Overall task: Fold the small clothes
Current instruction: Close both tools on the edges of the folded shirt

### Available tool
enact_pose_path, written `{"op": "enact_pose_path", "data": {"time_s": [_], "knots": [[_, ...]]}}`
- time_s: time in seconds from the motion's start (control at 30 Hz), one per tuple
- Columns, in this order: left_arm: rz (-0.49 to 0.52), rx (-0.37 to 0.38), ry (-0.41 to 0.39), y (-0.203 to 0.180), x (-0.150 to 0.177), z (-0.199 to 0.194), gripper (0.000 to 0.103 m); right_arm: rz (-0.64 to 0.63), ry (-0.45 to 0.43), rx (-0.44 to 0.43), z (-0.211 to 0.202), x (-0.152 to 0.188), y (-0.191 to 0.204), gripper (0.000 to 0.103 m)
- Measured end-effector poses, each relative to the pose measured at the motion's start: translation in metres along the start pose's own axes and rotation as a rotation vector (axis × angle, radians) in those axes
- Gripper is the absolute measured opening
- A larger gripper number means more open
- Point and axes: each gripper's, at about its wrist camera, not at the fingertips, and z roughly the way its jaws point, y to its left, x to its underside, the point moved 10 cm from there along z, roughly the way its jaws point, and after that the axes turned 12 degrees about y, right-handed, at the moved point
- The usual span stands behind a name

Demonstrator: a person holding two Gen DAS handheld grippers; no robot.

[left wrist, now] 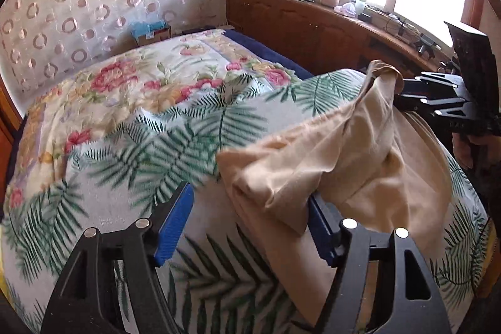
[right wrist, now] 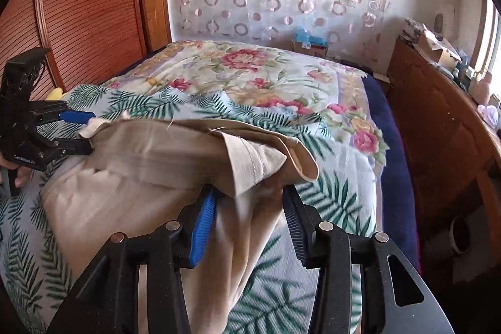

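The bed, covered by a white spread printed with green palm fronds and, farther off, a floral quilt, is the work surface. On the near part of the spread lies the task's thing: a small beige woven-cotton garment, rumpled, with one edge folded over on itself and a hemmed flap standing up off the pile.

Handling, as judged: light, limp, no stiffness of its own. It sags wherever it is not supported and holds soft creases only. The weave looks matte, so the ribbed pads should bite without slip. Not fragile. A loose thread shows on the upper fold; it may snag.

Left gripper: jaws wide apart, blue ribbed pads showing. A corner of the cloth drapes over the right-hand finger, but nothing is pressed between the pads. In the right wrist view it sits at the cloth's far left corner, jaws parted either side of the edge.

Right gripper: jaws partly apart. A hanging fold of the garment passes between them and lies against the blue pad; a gap remains on the other side, so no clamp.

Where to take hold: at hemmed edges and corners, one per gripper, well apart, so the panel hangs flat between them. A pinch mid-panel would likely gather several layers and bunch the fold.
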Motion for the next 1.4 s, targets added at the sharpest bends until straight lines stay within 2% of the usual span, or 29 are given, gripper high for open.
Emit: {"op": "enact_pose_path", "data": {"time_s": [0.13, 0.2, 0.27, 0.37, 0.53, 0.63, 0.8, 0.83, 0.87, 0.97, 1.07, 1.1, 1.17, 1.23, 1.3, 1.33, 1.37, 1.4], "knots": [[0.021, -0.076, -0.039, 0.012, -0.028, 0.001, 0.071, 0.041, -0.02, 0.053, 0.008, -0.013, -0.022, 0.046], [-0.034, -0.118, -0.04, 0.035, -0.042, 0.005, 0.071, 0.076, -0.017, 0.111, 0.011, -0.016, -0.035, 0.046], [-0.089, -0.109, -0.054, 0.051, -0.048, 0.003, 0.071, 0.122, -0.011, 0.133, 0.009, -0.016, -0.047, 0.046], [-0.142, -0.081, -0.081, 0.064, -0.052, -0.004, 0.071, 0.143, -0.023, 0.109, -0.001, -0.016, -0.045, 0.046], [-0.163, -0.066, -0.11, 0.066, -0.051, -0.012, 0.071, 0.12, -0.042, 0.036, -0.016, -0.013, -0.025, 0.046], [-0.171, 0.004, -0.099, 0.059, -0.049, -0.011, 0.071, 0.073, -0.016, -0.038, -0.013, -0.005, -0.011, 0.046], [-0.123, 0.036, -0.077, 0.039, -0.036, -0.014, 0.071, 0.045, 0.04, -0.088, 0.008, -0.012, 0.002, 0.046], [-0.113, 0.037, -0.071, 0.036, -0.034, -0.014, 0.071, 0.055, 0.041, -0.101, 0.011, -0.017, -0.001, 0.03], [-0.102, 0.037, -0.063, 0.033, -0.029, -0.012, 0.071, 0.06, 0.038, -0.124, 0.012, -0.02, -0.002, 0.007], [-0.088, 0.036, -0.041, 0.028, -0.02, -0.008, 0.071, 0.067, 0.017, -0.204, 0.011, -0.027, -0.014, 0.002], [-0.081, 0.022, -0.025, 0.027, -0.014, -0.001, 0.071, 0.143, -0.038, -0.17, 0.004, -0.025, -0.043, 0.002], [-0.085, 0.023, -0.018, 0.028, -0.013, 0.002, 0.071, 0.192, -0.042, -0.134, 0.004, -0.024, -0.056, 0.002], [-0.096, 0.027, -0.007, 0.03, -0.012, 0.008, 0.071, 0.264, -0.009, -0.08, 0.007, -0.015, -0.074, 0.002], [-0.106, 0.044, 0.001, 0.03, -0.012, 0.013, 0.071, 0.258, 0.01, -0.05, 0.005, -0.009, -0.076, 0.002], [-0.116, 0.049, 0.017, 0.03, -0.012, 0.02, 0.071, 0.252, 0.02, -0.024, -0.001, -0.004, -0.074, 0.012], [-0.12, 0.051, 0.023, 0.03, -0.011, 0.024, 0.071, 0.245, 0.019, -0.019, -0.006, -0.002, -0.072, 0.027], [-0.122, 0.056, 0.027, 0.029, -0.011, 0.026, 0.071, 0.238, 0.02, -0.012, -0.01, -0.002, -0.069, 0.034], [-0.123, 0.065, 0.036, 0.028, -0.01, 0.029, 0.071, 0.233, 0.02, -0.007, -0.014, 0.002, -0.066, 0.047]]}}
